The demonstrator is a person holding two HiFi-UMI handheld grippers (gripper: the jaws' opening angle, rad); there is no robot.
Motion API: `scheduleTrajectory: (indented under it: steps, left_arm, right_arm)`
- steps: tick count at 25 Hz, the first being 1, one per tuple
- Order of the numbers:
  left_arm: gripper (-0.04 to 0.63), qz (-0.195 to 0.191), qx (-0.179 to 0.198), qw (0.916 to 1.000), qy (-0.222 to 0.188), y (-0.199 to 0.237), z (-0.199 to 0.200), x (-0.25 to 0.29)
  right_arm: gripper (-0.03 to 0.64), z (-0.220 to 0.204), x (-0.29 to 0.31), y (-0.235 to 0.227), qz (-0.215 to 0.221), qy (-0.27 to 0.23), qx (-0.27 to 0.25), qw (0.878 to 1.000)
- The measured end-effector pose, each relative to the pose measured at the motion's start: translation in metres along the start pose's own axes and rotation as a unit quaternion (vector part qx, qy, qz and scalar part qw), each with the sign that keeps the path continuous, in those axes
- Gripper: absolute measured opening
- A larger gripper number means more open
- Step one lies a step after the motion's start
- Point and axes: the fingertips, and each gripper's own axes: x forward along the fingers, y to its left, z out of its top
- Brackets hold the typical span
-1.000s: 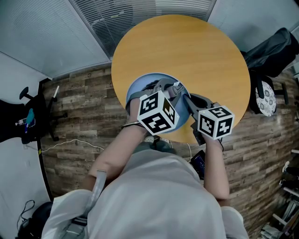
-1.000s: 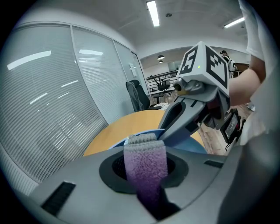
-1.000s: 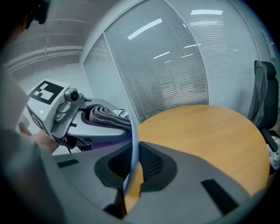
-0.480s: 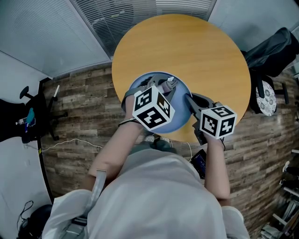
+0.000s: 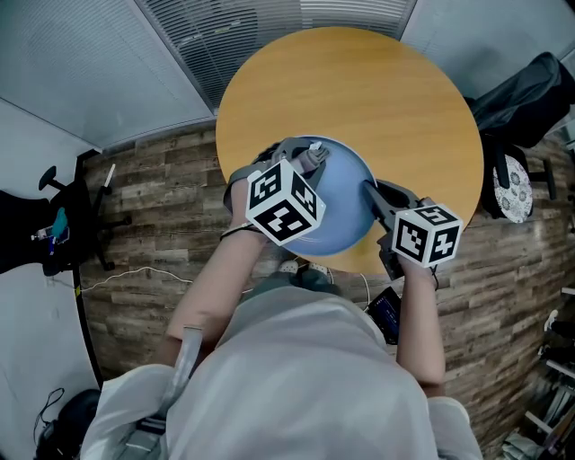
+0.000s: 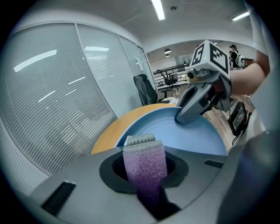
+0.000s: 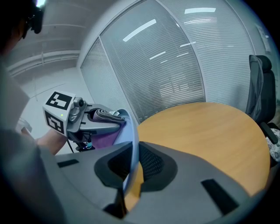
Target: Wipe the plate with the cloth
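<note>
The light blue plate [image 5: 346, 202] is held tilted above the near edge of the round wooden table [image 5: 359, 90]. My right gripper [image 5: 370, 190] is shut on its right rim; in the right gripper view the rim [image 7: 132, 131] runs edge-on between the jaws of that gripper [image 7: 130, 168]. My left gripper [image 5: 301, 153] is shut on a folded purple cloth [image 5: 312, 154] at the plate's far left edge. In the left gripper view the cloth [image 6: 144, 162] stands up between the jaws, against the plate's face [image 6: 197, 135]. The right gripper view shows the left gripper [image 7: 87, 116] pressing the cloth [image 7: 107, 136] on the plate.
A black office chair [image 5: 63, 225] stands on the wood floor at the left, and a dark chair with a bag [image 5: 521, 90] at the right. A glass wall with blinds [image 5: 269, 27] runs behind the table. A small dark device [image 5: 382, 314] hangs near the person's right side.
My left gripper has slid the cloth from the middle of the plate up and left to its far left rim. The right gripper and the plate have hardly moved.
</note>
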Motion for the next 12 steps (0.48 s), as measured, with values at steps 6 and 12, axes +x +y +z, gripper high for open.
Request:
scheduleTrajectory:
  steps: [6,12]
  left_arm:
    - [0.075,0.017,0.004,0.9997,0.016,0.009,-0.012,-0.005]
    - [0.075,0.024,0.0,0.9994,0.027,0.013,-0.02,-0.004]
  right_arm:
    - [0.034,0.0,-0.006,-0.005,-0.005,-0.006,0.007,1.0]
    - [0.034,0.0,-0.008,-0.01,-0.007,-0.009,0.014,1.0]
